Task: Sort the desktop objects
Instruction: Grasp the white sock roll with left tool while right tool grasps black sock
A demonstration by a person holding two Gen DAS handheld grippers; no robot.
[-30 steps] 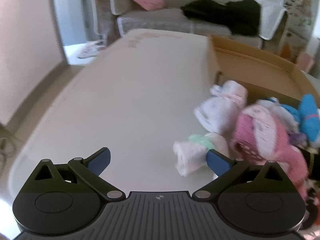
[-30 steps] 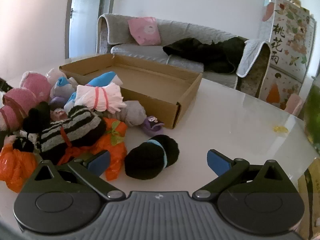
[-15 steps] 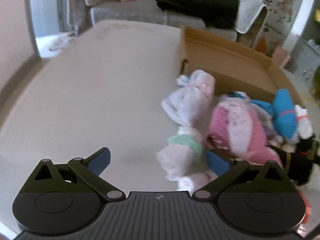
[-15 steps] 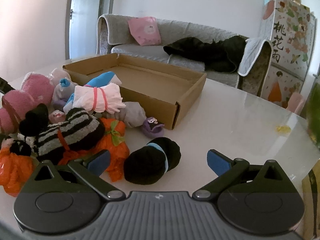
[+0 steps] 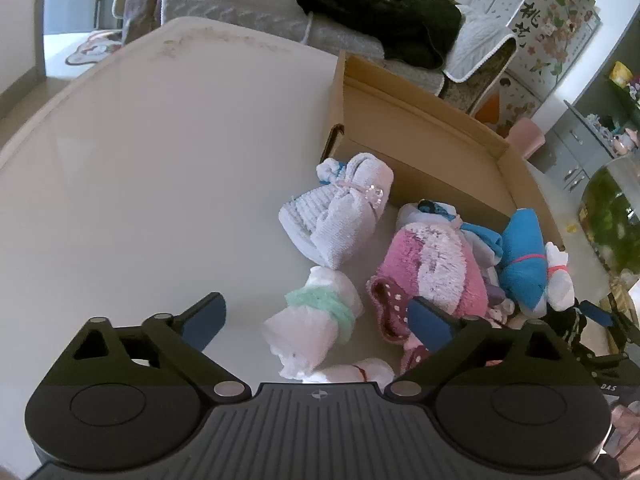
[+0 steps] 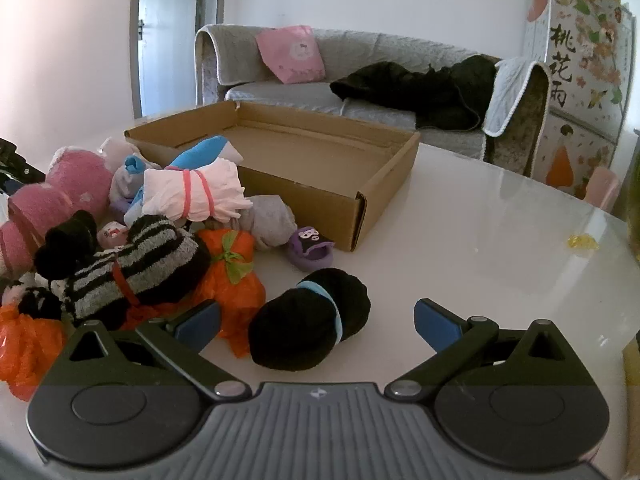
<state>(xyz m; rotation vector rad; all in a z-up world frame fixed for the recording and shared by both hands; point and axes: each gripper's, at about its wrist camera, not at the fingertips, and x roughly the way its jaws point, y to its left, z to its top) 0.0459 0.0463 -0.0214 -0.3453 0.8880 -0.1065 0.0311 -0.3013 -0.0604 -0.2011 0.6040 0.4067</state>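
left gripper: I've begun closing it around the white sock bundle, not gripping
handling: soft, light; I'd grab its banded middle

You have a glossy white table: a cardboard box sits far on it, a sock-bundle pile to its left, a black bundle near.

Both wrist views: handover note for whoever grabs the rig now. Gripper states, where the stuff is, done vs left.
Left gripper: open, jaws just closing a little around the white bundle with green band, not gripped.
Right gripper: open, black sock roll between its jaws, untouched.
Cardboard box: looks empty.
Pile of tied sock bundles lies on the table beside the box.
Done: nothing boxed. Left: everything.
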